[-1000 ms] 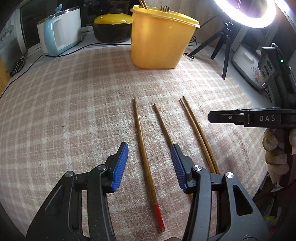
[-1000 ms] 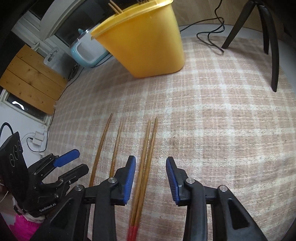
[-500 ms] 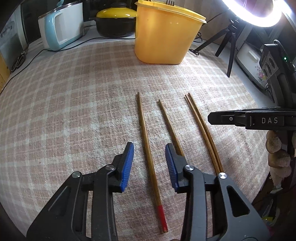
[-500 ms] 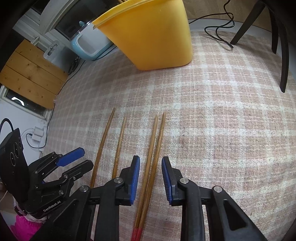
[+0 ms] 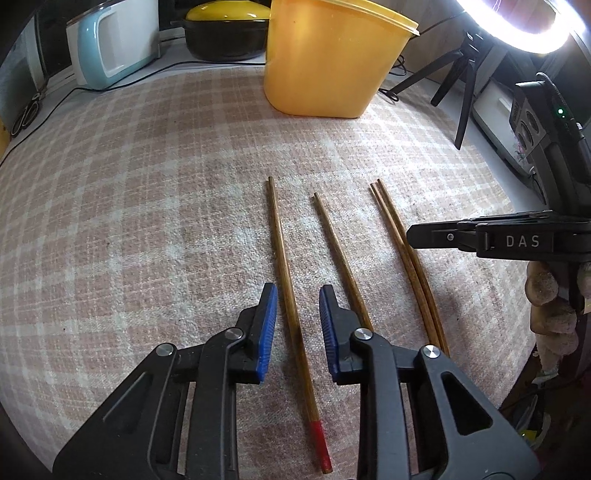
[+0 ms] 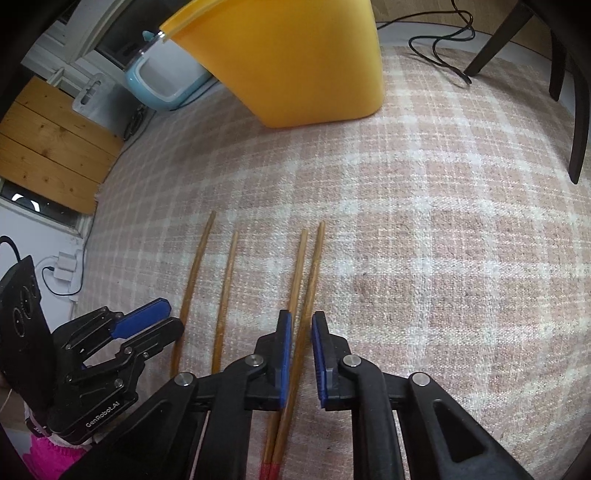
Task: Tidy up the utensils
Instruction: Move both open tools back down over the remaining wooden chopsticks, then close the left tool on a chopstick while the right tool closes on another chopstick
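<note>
Several wooden chopsticks with red ends lie on the checked cloth. My left gripper (image 5: 295, 295) is partly open and straddles the leftmost chopstick (image 5: 282, 258) without touching it. A second single chopstick (image 5: 338, 247) lies just right of it. My right gripper (image 6: 300, 323) is nearly shut around the right stick of a touching pair (image 6: 312, 280); a small gap shows on each side. The pair also shows in the left wrist view (image 5: 399, 240). A tall yellow container (image 5: 332, 62) stands beyond the chopsticks, also in the right wrist view (image 6: 295, 62).
A light-blue appliance (image 5: 107, 48) and a black pot with a yellow lid (image 5: 225, 33) stand behind the cloth. A ring light on a black tripod (image 5: 461, 85) stands at the right, with cables (image 6: 439, 48) near it. The cloth's front edge is close below the grippers.
Both grippers have come lower and forward over the chopsticks. Both pairs of jaws have narrowed, the right one most, around its chopstick.
</note>
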{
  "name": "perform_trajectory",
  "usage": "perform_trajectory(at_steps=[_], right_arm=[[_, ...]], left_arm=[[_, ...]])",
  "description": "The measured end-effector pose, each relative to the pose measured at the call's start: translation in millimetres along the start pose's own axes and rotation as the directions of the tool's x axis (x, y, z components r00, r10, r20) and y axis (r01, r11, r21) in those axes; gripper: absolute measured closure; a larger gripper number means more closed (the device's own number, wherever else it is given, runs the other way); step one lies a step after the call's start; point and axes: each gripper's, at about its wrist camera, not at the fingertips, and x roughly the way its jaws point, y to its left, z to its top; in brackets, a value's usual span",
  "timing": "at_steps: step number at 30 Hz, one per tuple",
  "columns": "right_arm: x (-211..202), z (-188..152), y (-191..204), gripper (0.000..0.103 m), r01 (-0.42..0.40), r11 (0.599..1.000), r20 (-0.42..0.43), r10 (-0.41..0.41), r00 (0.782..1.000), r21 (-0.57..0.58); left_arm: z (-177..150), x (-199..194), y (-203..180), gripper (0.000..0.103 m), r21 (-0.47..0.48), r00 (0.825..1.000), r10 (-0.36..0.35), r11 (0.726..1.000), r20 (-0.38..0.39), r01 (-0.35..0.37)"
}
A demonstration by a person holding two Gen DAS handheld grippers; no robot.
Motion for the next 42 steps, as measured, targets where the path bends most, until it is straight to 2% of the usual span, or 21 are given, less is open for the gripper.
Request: perform_trajectory(at_steps=[4,12,17,21,24,26,29,32,36,42], right_arm=[[4.6,-0.5,1.3,0.096,-0.002,1.0,-0.015,0.001,1.0,-0.004],[12.1,1.8,15.5,0.098,0.057,0.997,-0.038,-0.059,0.998,-0.061],[17.0,7.7,18.1,0.098,0.053,0.998,-0.063,-0.056,0.996,-0.046],[22.9,16.4,27.1,0.098,0.078,0.995,-0.071,-0.082,0.994,-0.059],[26.4,21.1,34.5,0.098,0.095,0.993,-0.073,-0.1,0.992,-0.076],[29.1,23.0,39.3,0.099,0.098,0.991,-0.074,-0.105,0.992,-0.093],[32.1,25.0,38.9,0.099,0.071,0.995,-0.074,-0.076,0.994,-0.069],[22.9,23.1,15.2,0.1,0.033,0.999,-0.058,-0.034,0.998,-0.025],[13.4,20.9,5.0,0.1,-0.004,1.0,-0.022,0.004,1.0,0.002],[-14.0,15.8,0.4,0.1,-0.005,1.0,0.056,0.006,0.998,-0.015]], left_arm=[[1.7,3.9,-0.7,0.082,0.006,1.0,0.008,1.0,-0.007,-0.008],[4.6,9.5,3.9,0.083,0.014,0.999,0.035,0.999,-0.034,-0.034],[11.7,18.0,6.2,0.082,0.022,0.996,0.052,0.998,-0.073,-0.051],[19.4,24.3,1.6,0.083,0.056,0.995,0.066,0.996,-0.074,-0.062],[24.9,28.9,0.7,0.096,0.076,0.995,0.075,0.995,-0.067,-0.07],[29.0,29.7,5.5,0.098,0.047,0.996,0.045,0.998,-0.074,-0.042],[29.7,27.9,11.4,0.099,0.012,0.997,0.02,1.0,-0.071,-0.02],[27.5,22.7,12.0,0.099,0.003,0.998,0.01,1.0,-0.059,-0.01],[28.2,12.4,12.9,0.099,-0.01,0.999,-0.007,1.0,-0.031,0.007],[34.8,-13.3,14.5,0.099,-0.023,0.999,-0.033,0.999,0.038,0.034]])
